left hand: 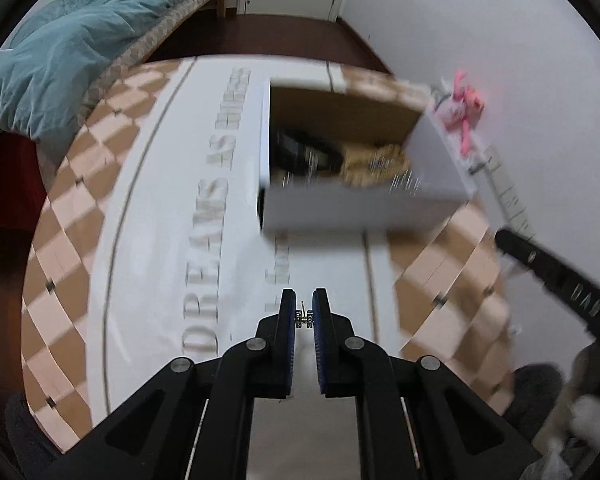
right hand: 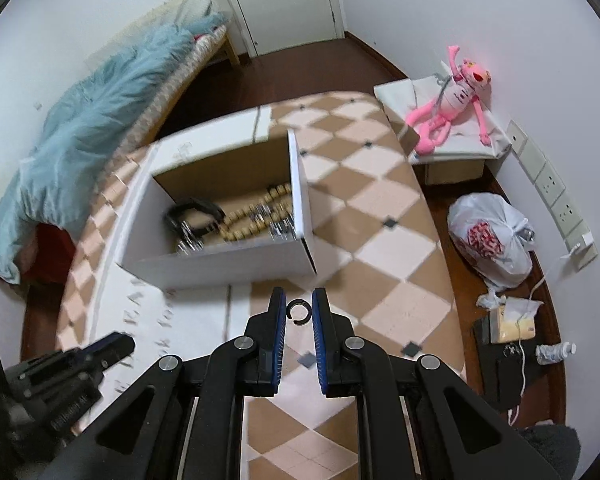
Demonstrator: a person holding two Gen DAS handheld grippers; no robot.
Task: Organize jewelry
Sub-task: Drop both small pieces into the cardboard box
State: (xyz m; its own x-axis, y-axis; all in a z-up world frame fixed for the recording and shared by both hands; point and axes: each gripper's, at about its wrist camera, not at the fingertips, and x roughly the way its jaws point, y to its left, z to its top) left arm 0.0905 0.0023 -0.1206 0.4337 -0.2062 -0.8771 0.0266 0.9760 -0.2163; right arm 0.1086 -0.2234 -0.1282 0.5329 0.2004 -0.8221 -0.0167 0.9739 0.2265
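A white box (left hand: 360, 210) (right hand: 220, 258) stands open on the checkered cloth (left hand: 60, 240) (right hand: 380, 200). It holds a black bangle (right hand: 194, 210), a wooden bead string (right hand: 256, 216) and some silvery pieces. My left gripper (left hand: 304, 312) is shut on a small silver earring (left hand: 304, 319), held above the cloth short of the box. My right gripper (right hand: 299, 308) is shut on a small black open ring (right hand: 299, 312), held just short of the box's near wall. The left gripper also shows at the lower left of the right wrist view (right hand: 112, 346).
A bed with a teal blanket (right hand: 100, 120) lies to the left. A pink plush toy (right hand: 456, 100) lies on a white box at the far right. A white plastic bag (right hand: 488, 240), a tissue box (right hand: 516, 320) and a bottle (right hand: 556, 352) sit on the floor at the right.
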